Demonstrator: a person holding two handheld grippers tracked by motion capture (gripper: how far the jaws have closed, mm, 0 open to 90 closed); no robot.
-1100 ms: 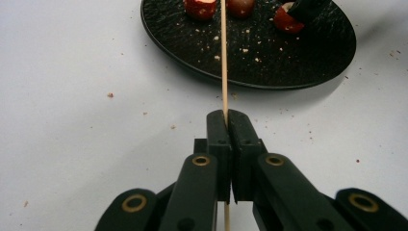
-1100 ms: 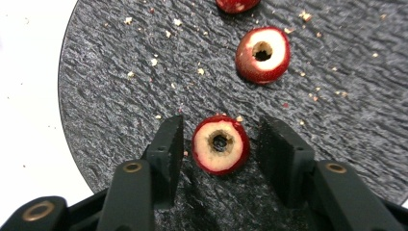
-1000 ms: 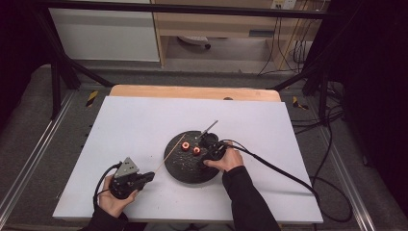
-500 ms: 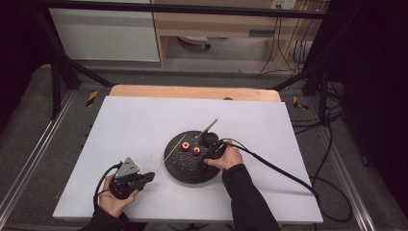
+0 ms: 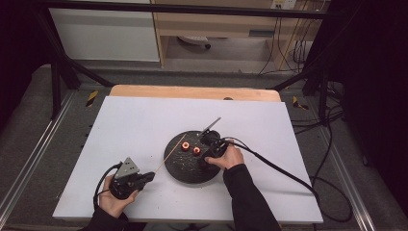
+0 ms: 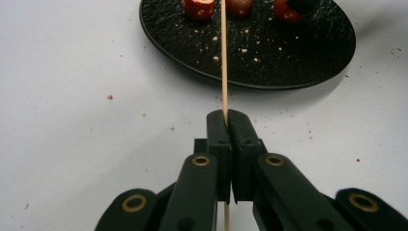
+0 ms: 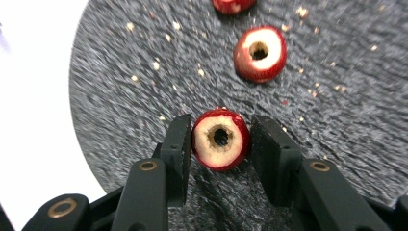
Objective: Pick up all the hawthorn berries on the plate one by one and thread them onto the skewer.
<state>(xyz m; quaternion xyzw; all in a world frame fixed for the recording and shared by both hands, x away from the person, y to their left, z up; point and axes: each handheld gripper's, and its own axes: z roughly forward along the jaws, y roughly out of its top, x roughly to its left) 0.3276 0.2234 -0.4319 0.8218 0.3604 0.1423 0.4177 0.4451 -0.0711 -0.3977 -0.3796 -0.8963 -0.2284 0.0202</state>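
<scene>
My left gripper (image 6: 227,115) is shut on a thin wooden skewer (image 6: 223,57) that points from the near-left table toward the round black plate (image 6: 288,53). In the high view that gripper (image 5: 146,177) rests left of the plate (image 5: 190,173), with the skewer (image 5: 168,156) reaching its rim. My right gripper (image 7: 221,122) is over the plate (image 7: 120,96), its jaws closed on a red cored fruit piece (image 7: 221,139) with a hole through its pale flesh. A second cored piece (image 7: 260,54) lies just beyond, and a third (image 7: 233,5) lies at the top edge.
A thin metal tool (image 5: 209,126) lies across the plate's far rim. Crumbs are scattered on the plate and the white tabletop (image 5: 144,120). The right gripper's cable (image 5: 274,166) trails off to the right. A wooden strip (image 5: 192,92) borders the far edge.
</scene>
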